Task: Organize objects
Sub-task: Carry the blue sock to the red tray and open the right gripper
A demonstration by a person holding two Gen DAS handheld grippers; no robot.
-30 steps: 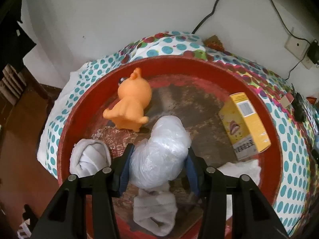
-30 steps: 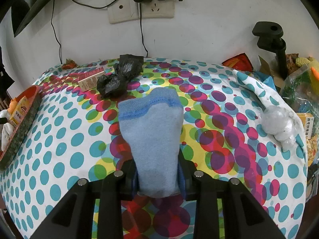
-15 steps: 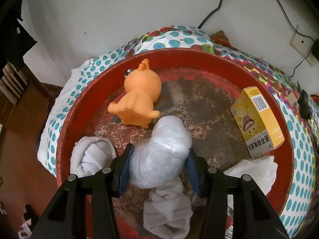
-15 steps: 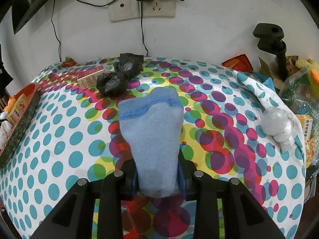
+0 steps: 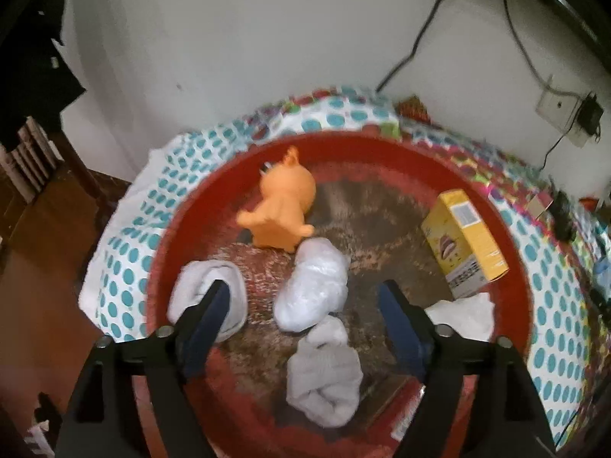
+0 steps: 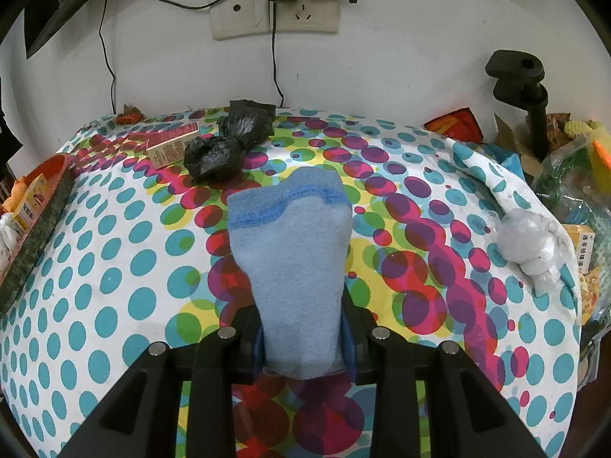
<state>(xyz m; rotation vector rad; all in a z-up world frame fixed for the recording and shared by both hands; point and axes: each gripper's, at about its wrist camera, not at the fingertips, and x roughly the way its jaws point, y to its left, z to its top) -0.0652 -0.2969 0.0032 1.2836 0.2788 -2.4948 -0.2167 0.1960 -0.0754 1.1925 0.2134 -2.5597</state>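
Left claw (image 5: 305,305) is spread wide with nothing in it, hanging over the white plastic bag bundle (image 5: 311,286) lying in the red tray (image 5: 511,267) by the orange toy (image 5: 284,210), while the right claw (image 6: 303,328) is clamped on a blue sock (image 6: 294,267) above the polka-dot surface (image 6: 114,267).

Colours everywhere here. The tablecloth (image 6: 114,267) is white with teal dots, plus a swirl of magenta, purple, yellow and green circles through the middle. The sock (image 6: 294,267) is pale blue with a darker blue stitched band near the cuff. There's a crinkly black bag (image 6: 229,141) by a tan-and-red box (image 6: 172,145). The tray (image 5: 183,206) is red at the rim, mottled brown and grey inside. In it: a plain orange toy (image 5: 282,210), a yellow box (image 5: 464,240) with white end, a milky-white plastic bundle (image 5: 313,286), and light grey socks (image 5: 324,378).
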